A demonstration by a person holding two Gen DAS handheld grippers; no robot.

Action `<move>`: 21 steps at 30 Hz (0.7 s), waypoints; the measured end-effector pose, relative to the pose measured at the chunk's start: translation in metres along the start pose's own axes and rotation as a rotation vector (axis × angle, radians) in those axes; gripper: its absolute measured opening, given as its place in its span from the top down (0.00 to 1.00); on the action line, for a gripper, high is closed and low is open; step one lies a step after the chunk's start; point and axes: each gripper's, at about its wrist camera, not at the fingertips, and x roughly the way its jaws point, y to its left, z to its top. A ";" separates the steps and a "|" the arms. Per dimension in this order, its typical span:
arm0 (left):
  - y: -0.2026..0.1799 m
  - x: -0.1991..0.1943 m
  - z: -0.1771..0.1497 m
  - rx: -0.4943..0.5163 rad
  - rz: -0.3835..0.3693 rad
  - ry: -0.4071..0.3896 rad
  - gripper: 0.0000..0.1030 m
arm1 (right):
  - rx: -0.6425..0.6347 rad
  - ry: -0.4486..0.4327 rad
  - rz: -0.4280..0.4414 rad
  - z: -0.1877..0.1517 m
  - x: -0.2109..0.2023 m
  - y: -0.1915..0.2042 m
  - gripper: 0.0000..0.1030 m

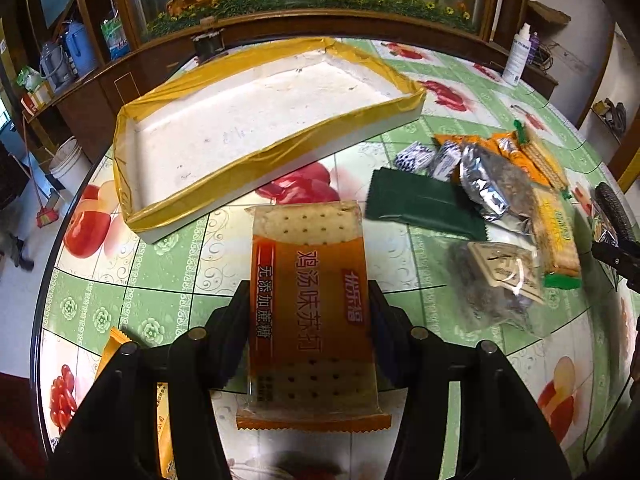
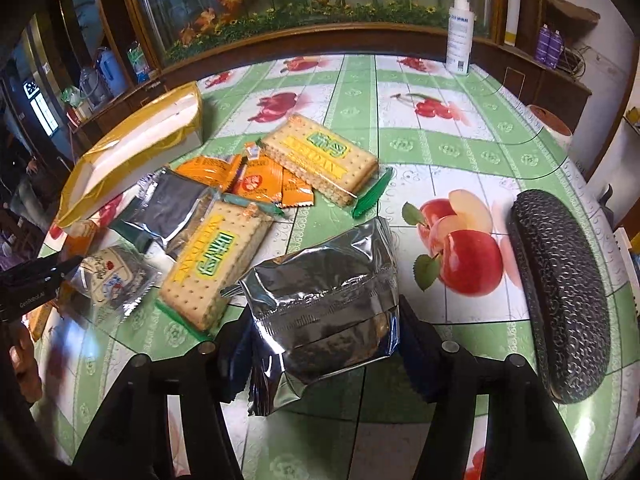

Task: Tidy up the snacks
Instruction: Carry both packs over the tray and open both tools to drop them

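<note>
My left gripper (image 1: 310,300) is shut on an orange cracker pack (image 1: 310,312) and holds it above the table, short of the white tray with yellow-taped rim (image 1: 132,208). The tray is empty; it also shows in the right wrist view (image 2: 132,148). My right gripper (image 2: 324,320) is shut on a silver foil snack pack (image 2: 324,292), lifted over the table. A pile of snacks lies between: yellow cracker packs (image 2: 216,268), orange packets (image 2: 256,180), a dark foil pack (image 2: 168,208). The pile shows in the left wrist view (image 1: 500,200), right of the tray.
A black textured case (image 2: 560,300) lies at the right of the fruit-print tablecloth (image 2: 460,152). A white spray bottle (image 2: 460,32) stands at the far edge. Another orange packet (image 1: 116,344) lies at the table's near left. A wooden cabinet (image 1: 320,20) stands behind the table.
</note>
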 end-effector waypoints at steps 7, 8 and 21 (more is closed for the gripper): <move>0.018 -0.033 0.008 -0.032 -0.017 -0.072 0.49 | -0.049 -0.085 0.104 0.015 -0.041 0.032 0.39; 0.023 -0.037 0.011 -0.038 -0.018 -0.082 0.49 | -0.060 -0.093 0.138 0.020 -0.045 0.040 0.39; 0.086 -0.031 0.082 -0.089 0.057 -0.139 0.49 | -0.235 -0.119 0.323 0.121 -0.001 0.191 0.39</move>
